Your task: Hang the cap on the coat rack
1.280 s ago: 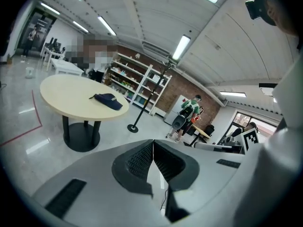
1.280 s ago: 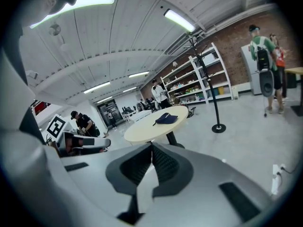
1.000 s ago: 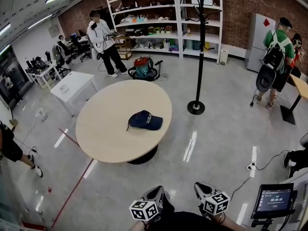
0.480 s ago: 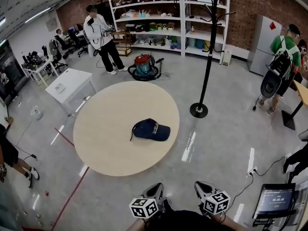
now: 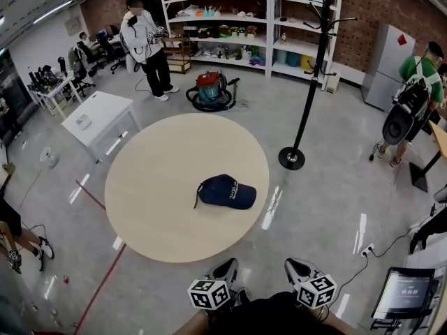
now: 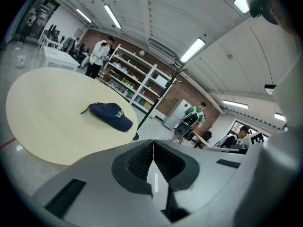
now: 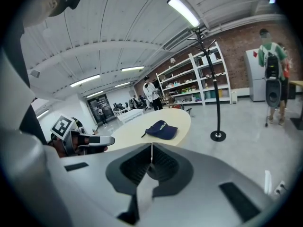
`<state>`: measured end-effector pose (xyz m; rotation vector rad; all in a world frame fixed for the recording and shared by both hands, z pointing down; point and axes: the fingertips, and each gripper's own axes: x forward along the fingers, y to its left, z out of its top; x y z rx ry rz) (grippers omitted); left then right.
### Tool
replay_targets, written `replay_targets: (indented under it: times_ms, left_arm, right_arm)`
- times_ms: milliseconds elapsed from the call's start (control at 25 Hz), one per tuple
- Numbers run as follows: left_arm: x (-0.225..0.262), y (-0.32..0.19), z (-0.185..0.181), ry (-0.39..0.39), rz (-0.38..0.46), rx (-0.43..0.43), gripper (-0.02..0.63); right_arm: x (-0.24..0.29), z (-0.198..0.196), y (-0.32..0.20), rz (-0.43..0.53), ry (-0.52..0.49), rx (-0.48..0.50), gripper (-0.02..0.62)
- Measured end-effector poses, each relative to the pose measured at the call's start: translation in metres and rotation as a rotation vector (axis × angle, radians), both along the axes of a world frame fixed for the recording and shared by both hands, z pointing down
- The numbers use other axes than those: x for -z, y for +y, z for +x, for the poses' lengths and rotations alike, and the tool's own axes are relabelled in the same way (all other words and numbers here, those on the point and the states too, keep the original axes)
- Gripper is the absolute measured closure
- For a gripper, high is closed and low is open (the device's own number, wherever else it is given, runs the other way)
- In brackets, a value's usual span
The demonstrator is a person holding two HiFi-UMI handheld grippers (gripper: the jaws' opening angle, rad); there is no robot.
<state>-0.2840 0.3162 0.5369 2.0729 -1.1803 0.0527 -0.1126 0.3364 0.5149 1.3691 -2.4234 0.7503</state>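
A dark blue cap (image 5: 226,191) lies on the right part of a round beige table (image 5: 154,187); it also shows as the cap (image 6: 111,116) in the left gripper view and the cap (image 7: 162,129) in the right gripper view. A black coat rack (image 5: 307,89) stands on the floor right of the table, with its round base (image 5: 291,158). My left gripper (image 5: 223,274) and right gripper (image 5: 297,272) are low at the picture's bottom, short of the table's near edge. Both are shut and hold nothing: the left gripper (image 6: 153,148) and the right gripper (image 7: 151,151) show their jaws pressed together.
A white side table (image 5: 98,117) stands left of the round table. A red vacuum cleaner (image 5: 209,93) sits before the shelving (image 5: 237,26). One person (image 5: 145,44) stands at the back, another with a backpack (image 5: 412,103) at right. A screen on a stand (image 5: 404,293) is at bottom right.
The table, cap and coat rack have come closer and lower in the head view as I walk toward them. Both grippers keep their place at the bottom and stay shut.
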Motion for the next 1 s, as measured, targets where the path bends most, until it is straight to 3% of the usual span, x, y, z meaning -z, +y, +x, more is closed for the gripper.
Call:
replay_targets:
  times_ms: [360,720,1000]
  left_arm:
    - [-0.001,-0.031,-0.014,-0.008,-0.02,0.043,0.598]
    - [0.009,-0.096,-0.035,-0.043,0.011,0.181,0.598]
    - [0.005,-0.162,0.001,-0.052,-0.002,0.234,0.6]
  right_arm:
    - [-0.002,-0.016,-0.042,-0.018,-0.025,0.043,0.591]
    - [0.006,-0.032,-0.134,0.023,-0.062,0.172,0.591]
    - [-0.007,-0.009,-0.211,-0.006,-0.087,0.248,0.591]
